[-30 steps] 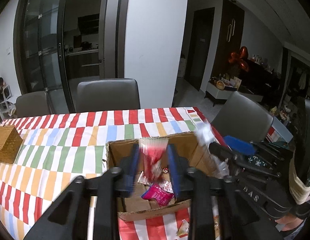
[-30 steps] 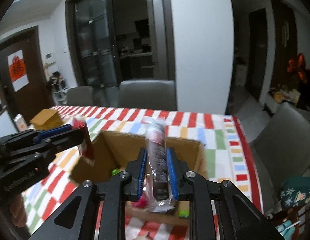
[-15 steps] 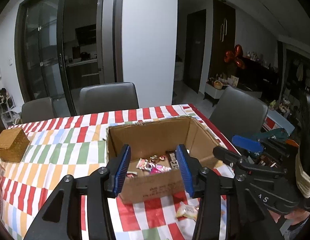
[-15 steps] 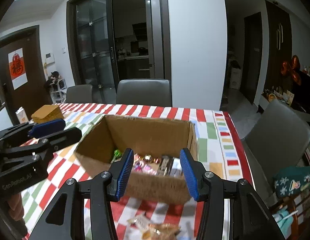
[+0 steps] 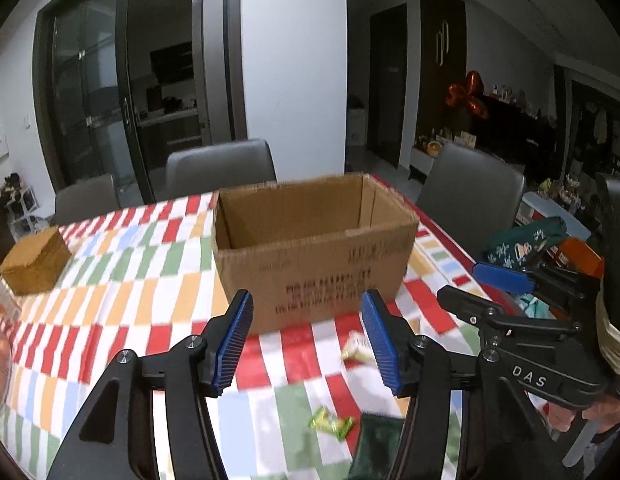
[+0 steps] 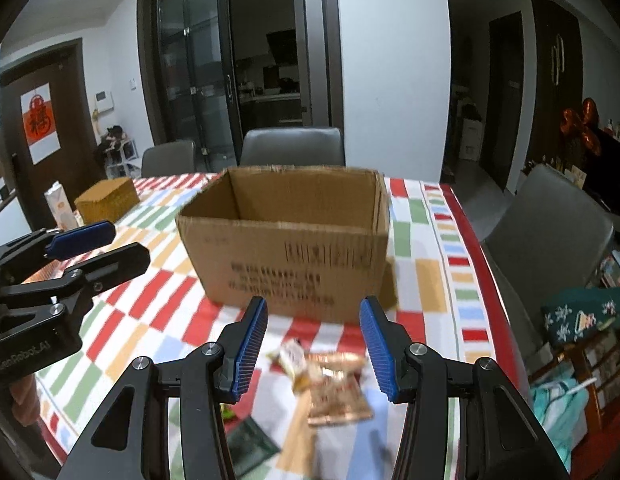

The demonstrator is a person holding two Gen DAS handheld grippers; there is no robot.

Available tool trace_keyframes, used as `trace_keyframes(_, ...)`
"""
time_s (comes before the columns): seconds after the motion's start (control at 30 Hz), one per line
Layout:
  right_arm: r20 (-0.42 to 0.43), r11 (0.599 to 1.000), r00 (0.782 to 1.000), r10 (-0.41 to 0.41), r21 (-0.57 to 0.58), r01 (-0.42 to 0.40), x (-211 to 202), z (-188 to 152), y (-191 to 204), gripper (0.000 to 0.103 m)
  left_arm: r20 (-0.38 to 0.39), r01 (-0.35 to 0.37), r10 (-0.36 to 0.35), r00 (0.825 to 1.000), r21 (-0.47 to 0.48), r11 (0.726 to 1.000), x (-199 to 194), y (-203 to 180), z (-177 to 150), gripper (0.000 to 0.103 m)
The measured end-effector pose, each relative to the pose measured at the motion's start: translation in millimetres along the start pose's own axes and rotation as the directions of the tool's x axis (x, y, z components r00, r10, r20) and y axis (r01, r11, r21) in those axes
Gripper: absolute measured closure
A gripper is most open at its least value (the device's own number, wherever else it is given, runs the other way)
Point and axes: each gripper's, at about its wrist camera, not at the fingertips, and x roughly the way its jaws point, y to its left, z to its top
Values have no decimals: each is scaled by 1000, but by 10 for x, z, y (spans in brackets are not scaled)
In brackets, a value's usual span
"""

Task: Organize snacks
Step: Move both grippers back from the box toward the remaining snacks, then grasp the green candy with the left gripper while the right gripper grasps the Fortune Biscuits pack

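Both grippers, left (image 5: 308, 338) and right (image 6: 313, 346), spread wide, holding nothing, hovering near cardboard box (image 5: 314, 248), loose snacks (image 6: 330, 384) below.

Dim indoor light, heavy fisheye warp w/ dark corners, motion blur on foreground.

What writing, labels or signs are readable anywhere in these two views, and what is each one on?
"DAS": on the right gripper body, seen from the left wrist.
"GenRobot.AI": on the left gripper body, seen from the right wrist.
A single Chinese character, red on white: poster on the brown door.
Black print on the cardboard box: too blurred to read.
Snack packets: too blurred to read.
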Motion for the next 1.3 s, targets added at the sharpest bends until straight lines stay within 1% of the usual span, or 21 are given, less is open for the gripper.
trace_keyframes(0.1, -27, 1000, 1000, 8, 1, -8, -6, -135, -13, 54, -21, -4, 4, 1000, -20, 1000, 1, -35, -146, 42)
trace_keyframes(0.2, -57, 1000, 998, 19, 5, -19, 3, -292, -35, 54, -72, 8, -11, 997, -46, 999, 47, -78, -315, 42)
trace_keyframes(0.3, -88, 1000, 996, 21, 10, -20, 43, -413, -57, 54, -111, 4, -12, 994, -71, 997, 103, -102, -454, 40)
trace_keyframes(0.47, -144, 1000, 989, 13, 19, -11, 162, -624, -93, 54, -194, -30, 12, 981, -86, 996, 260, -103, -690, 39)
trace_keyframes(0.67, -201, 1000, 979, 19, 18, -16, 345, -801, -125, 54, -274, -47, 15, 962, -112, 993, 469, -105, -929, 39)
trace_keyframes(0.8, -241, 998, 969, 47, 41, -38, 481, -872, -181, 54, -318, -60, 19, 948, -121, 991, 623, -131, -1030, 40)
trace_keyframes(0.9, -257, 998, 965, 56, 54, -44, 564, -905, -219, 54, -336, -71, 31, 941, -107, 992, 725, -167, -1071, 40)
trace_keyframes(0.97, -258, 998, 965, 46, 42, -36, 610, -906, -237, 54, -350, -77, 33, 936, -111, 991, 796, -171, -1095, 40)
trace_keyframes(1.03, -258, 999, 965, 36, 31, -29, 650, -891, -250, 54, -370, -83, 27, 929, -136, 987, 880, -151, -1117, 40)
trace_keyframes(1.1, -254, 1000, 967, 27, 18, -23, 685, -874, -262, 54, -389, -101, 38, 921, -144, 984, 948, -140, -1135, 40)
trace_keyframes(1.17, -248, 1000, 969, 22, 3, -22, 725, -852, -260, 54, -395, -108, 41, 918, -150, 983, 994, -133, -1150, 40)
trace_keyframes(1.3, -252, 999, 967, 35, -6, -37, 823, -824, -254, 54, -418, -109, 16, 908, -200, 974, 1087, -77, -1165, 41)
